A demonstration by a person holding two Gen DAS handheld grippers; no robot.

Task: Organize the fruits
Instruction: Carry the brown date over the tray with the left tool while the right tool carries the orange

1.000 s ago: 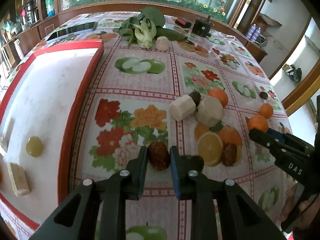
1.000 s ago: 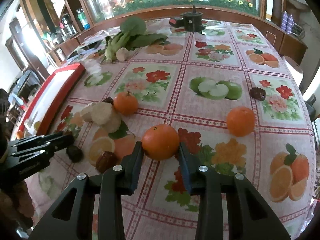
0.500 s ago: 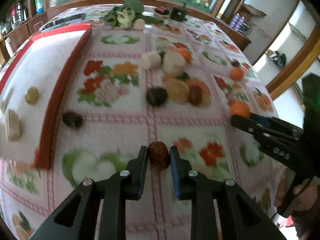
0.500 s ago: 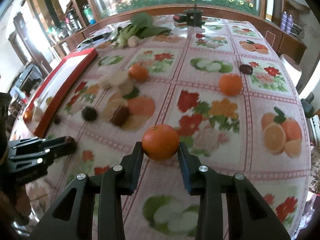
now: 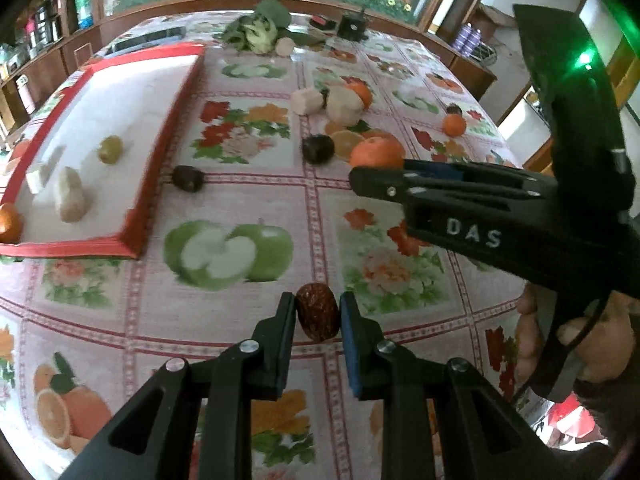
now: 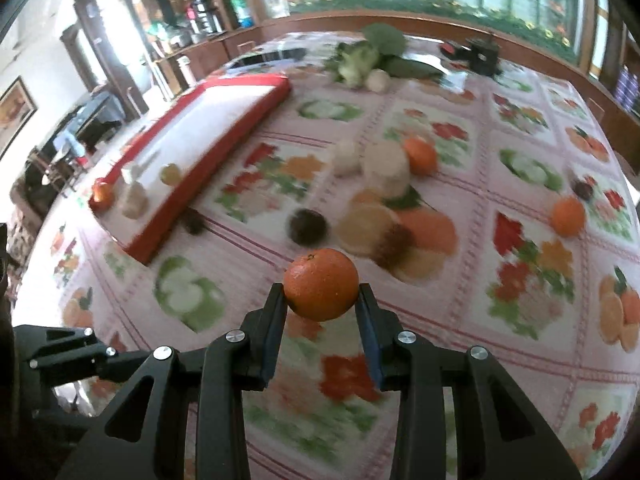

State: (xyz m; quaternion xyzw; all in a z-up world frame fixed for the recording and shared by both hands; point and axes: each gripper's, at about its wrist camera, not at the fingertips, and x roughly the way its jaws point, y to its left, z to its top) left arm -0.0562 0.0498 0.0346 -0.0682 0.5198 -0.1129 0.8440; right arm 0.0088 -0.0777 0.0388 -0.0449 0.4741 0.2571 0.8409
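Above the near part of the surface (image 5: 224, 332), left claw (image 5: 318, 312) clenching on a reddish-brown date (image 5: 317, 311), both pads pressing its sides, date hanging clear of the fruit-print cloth. Right claw (image 6: 322, 298) grasping an orange (image 6: 321, 284) between its pads, likewise lifted off the cloth; seen from the left wrist view, that orange (image 5: 377, 152) showing at the tip of the right claw (image 5: 360, 178), crossing in from the right.

Lying to the far left: red-rimmed tray (image 5: 168, 132) holding a green olive-like fruit (image 5: 110, 149), a pale chunk (image 5: 70, 196) and a small orange fruit (image 5: 9, 222) at its near left corner. Sitting just beside the tray's right rim, on the cloth: a dark date (image 5: 188, 178). Resting further right: a dark round fruit (image 5: 318, 149). Grouping toward the middle far: two pale chunks (image 5: 345, 100) with another orange (image 5: 360, 91) touching behind them. Standing well apart on the right: a lone small orange (image 5: 454, 125). Lying at the far edge: leafy greens (image 5: 260, 28) and a black device (image 5: 352, 26).

Blurring in the right wrist view, limiting finer detail there.
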